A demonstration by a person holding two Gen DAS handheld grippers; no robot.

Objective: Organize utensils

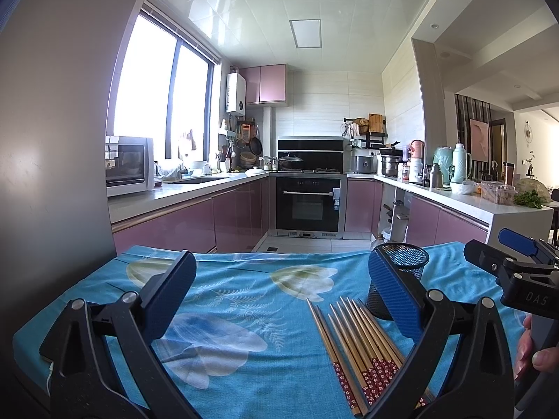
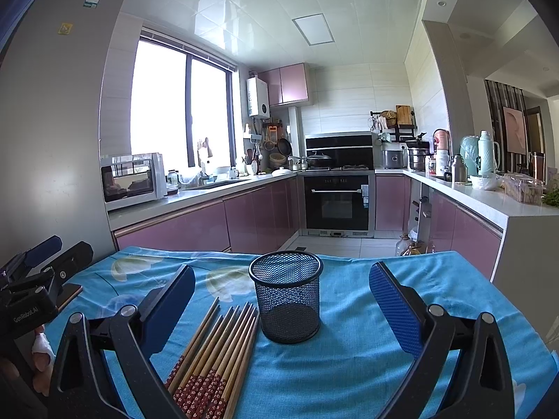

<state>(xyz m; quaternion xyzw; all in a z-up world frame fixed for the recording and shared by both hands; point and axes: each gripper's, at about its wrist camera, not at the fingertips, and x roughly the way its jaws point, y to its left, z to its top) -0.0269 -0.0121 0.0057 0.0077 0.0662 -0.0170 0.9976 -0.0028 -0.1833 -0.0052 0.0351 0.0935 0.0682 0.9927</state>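
Both grippers, left (image 1: 279, 296) and right (image 2: 282, 300), hover with fingers apart and empty over chopsticks (image 2: 216, 352) bundled just left of the cup (image 2: 287, 296), ready for loading.

Bright daylight through the window (image 1: 157, 97), blown out white; glossy ceiling (image 2: 244, 7) glare; sharp focus; heavy fisheye bending, dark corners.
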